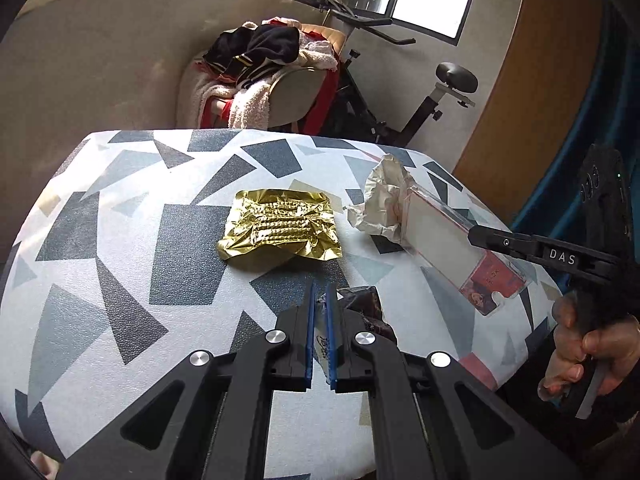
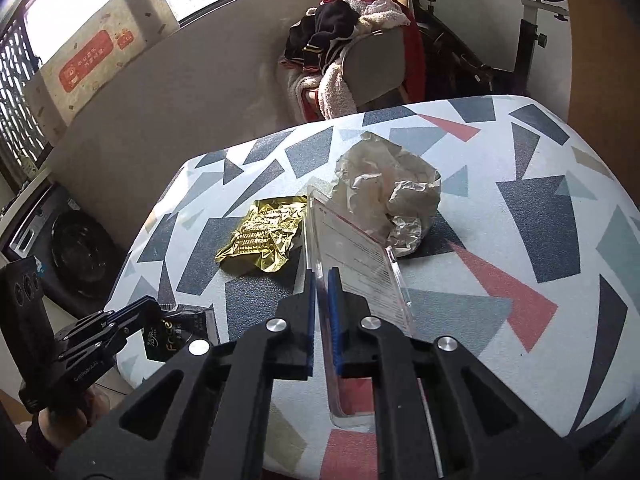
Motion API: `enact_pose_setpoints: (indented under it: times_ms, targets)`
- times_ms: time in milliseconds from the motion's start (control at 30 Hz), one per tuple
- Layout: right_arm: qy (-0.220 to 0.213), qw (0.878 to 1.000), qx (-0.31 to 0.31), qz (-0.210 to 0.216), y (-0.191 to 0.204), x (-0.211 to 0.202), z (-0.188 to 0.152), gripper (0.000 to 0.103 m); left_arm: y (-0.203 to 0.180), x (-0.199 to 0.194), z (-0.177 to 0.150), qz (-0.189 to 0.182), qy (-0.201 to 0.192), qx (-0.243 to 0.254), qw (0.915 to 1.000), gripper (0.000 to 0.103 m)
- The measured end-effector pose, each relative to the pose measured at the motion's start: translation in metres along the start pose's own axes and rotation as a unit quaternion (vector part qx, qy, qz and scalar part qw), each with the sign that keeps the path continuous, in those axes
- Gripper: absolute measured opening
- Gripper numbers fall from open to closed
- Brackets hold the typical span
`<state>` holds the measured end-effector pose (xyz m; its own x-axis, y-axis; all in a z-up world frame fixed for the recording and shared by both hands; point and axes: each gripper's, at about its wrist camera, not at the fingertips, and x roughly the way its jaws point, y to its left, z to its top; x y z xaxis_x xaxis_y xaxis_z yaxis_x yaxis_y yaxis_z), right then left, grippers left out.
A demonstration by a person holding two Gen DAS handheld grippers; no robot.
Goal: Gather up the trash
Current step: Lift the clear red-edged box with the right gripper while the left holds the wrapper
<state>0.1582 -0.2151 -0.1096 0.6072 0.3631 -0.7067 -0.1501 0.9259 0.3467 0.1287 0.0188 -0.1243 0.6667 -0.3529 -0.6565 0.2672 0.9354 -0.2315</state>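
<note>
Left gripper (image 1: 320,300) jaws clamping dark wrapper (image 1: 362,304), right gripper (image 2: 322,284) jaws clamping clear packet (image 2: 352,256)

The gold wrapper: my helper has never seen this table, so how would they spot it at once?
Find the table with the grey, white and red triangle pattern. Near its middle lies the gold wrapper, flat and untouched, left of the crumpled paper. It is the only shiny, metallic yellow piece, embossed with ridged rows.

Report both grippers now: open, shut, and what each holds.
Left gripper: shut on a dark snack wrapper.
Right gripper: shut on a clear plastic package, lifted at an angle off the table.
</note>
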Motion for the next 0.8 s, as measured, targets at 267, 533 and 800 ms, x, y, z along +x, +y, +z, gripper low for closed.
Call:
enact_pose_setpoints:
  times_ms: [267, 533, 800]
  targets:
    - [0.006, 0.999, 0.034, -0.010, -0.009, 0.010, -0.006, 0.010, 0.007, -0.005, -0.004, 0.001, -0.001, -0.005, 1.0000, 0.005]
    - [0.024, 0.999, 0.023, -0.009, -0.010, 0.012, -0.011, 0.010, 0.008, -0.004, -0.006, -0.003, 0.000, -0.009, 1.0000, 0.005]
    - [0.059, 0.998, 0.017, 0.000, -0.012, 0.024, -0.023, 0.017, 0.010, -0.004, -0.008, 0.000, 0.000, -0.013, 0.9999, 0.005]
